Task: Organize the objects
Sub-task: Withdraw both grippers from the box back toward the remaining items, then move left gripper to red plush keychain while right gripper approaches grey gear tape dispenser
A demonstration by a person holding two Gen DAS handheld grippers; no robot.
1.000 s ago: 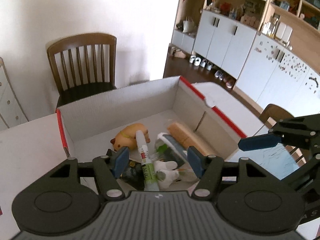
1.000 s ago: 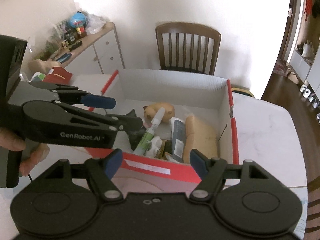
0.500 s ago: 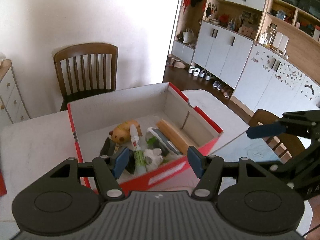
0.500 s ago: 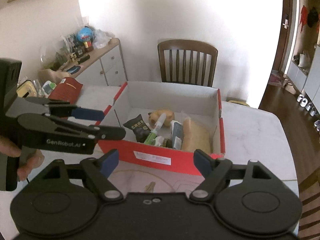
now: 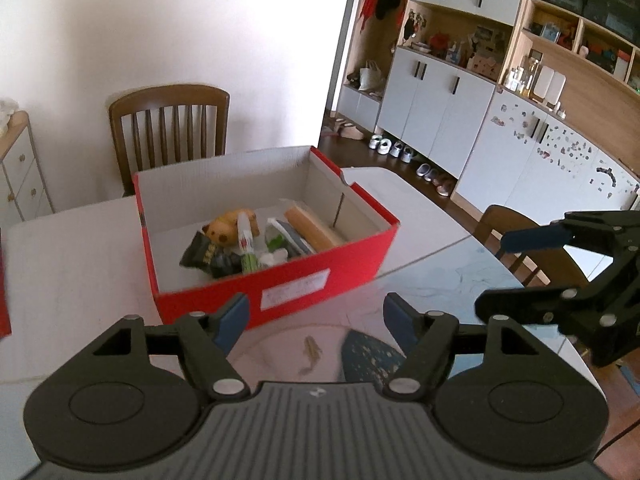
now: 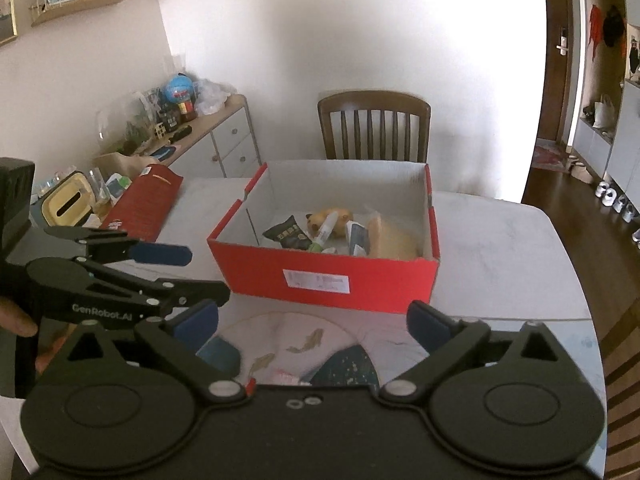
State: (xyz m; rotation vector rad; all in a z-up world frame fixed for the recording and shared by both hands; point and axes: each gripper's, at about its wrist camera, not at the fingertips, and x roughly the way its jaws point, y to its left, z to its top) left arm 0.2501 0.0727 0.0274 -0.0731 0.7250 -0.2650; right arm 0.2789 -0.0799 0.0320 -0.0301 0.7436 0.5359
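A red cardboard box [image 5: 280,280] [image 6: 320,276] stands open on the white table. Inside lie a yellow plush animal [image 5: 226,227] [image 6: 334,218], a white and green tube [image 5: 246,248] [image 6: 323,234], a dark snack packet [image 5: 200,254] [image 6: 290,234], a tan roll [image 5: 310,228] [image 6: 390,236] and other small items. My left gripper [image 5: 316,316] is open and empty, held back from the box's near side. My right gripper [image 6: 312,322] is open and empty, also short of the box. Each gripper shows in the other's view [image 6: 160,276] [image 5: 504,272].
A red box lid [image 6: 142,200] lies on the table left of the box. A patterned mat [image 6: 304,344] lies on the table under the grippers. A wooden chair [image 6: 374,124] stands behind the table, another [image 5: 516,232] at the right. A cluttered sideboard [image 6: 168,140] stands at the left.
Both grippers have drawn back and up from over the box. The box now sits farther ahead, with its whole red front in view. The items stay inside it.
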